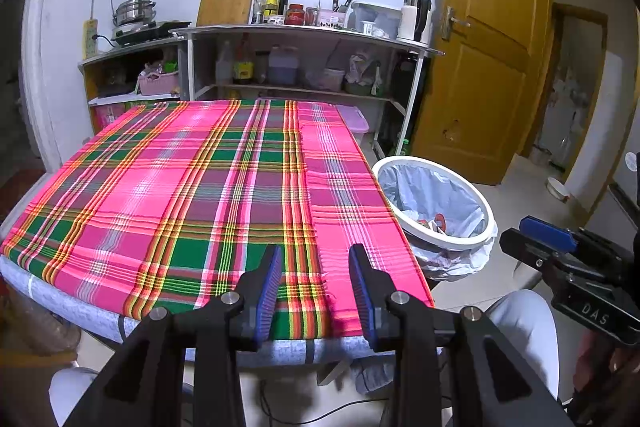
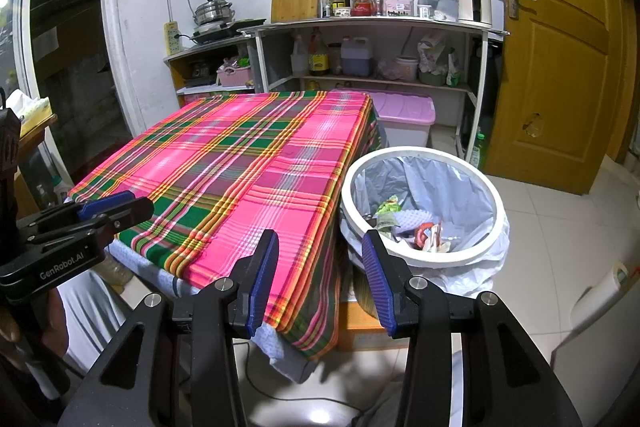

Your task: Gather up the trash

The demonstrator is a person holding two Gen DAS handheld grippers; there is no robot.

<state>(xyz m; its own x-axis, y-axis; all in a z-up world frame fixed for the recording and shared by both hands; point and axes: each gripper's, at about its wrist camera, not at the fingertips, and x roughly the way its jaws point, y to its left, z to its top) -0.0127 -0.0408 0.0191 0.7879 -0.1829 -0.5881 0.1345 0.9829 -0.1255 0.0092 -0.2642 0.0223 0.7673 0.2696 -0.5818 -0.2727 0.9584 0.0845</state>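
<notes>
A white-rimmed trash bin [image 1: 480, 203] [image 2: 498, 211] with a pale plastic liner stands on the floor at the table's right side. Crumpled wrappers and scraps [image 2: 416, 227] [image 1: 434, 223] lie at its bottom. My left gripper [image 1: 316, 263] hovers open over the near edge of the pink plaid tablecloth [image 1: 192, 187], nothing between its blue pads. My right gripper [image 2: 320, 255] is open too, empty, above the table's near right corner with the bin just beyond its right finger. Each gripper shows at the side of the other's view: the right one [image 1: 540, 239], the left one [image 2: 116, 207].
The plaid cloth [image 2: 240, 167] covers the whole table top. Behind the table stand shelves [image 2: 376, 27] with bottles, pots, a kettle and a cutting board. A pink-lidded box [image 2: 404, 115] sits on the floor, and a wooden door [image 2: 560, 67] is at the right. The person's knees are below.
</notes>
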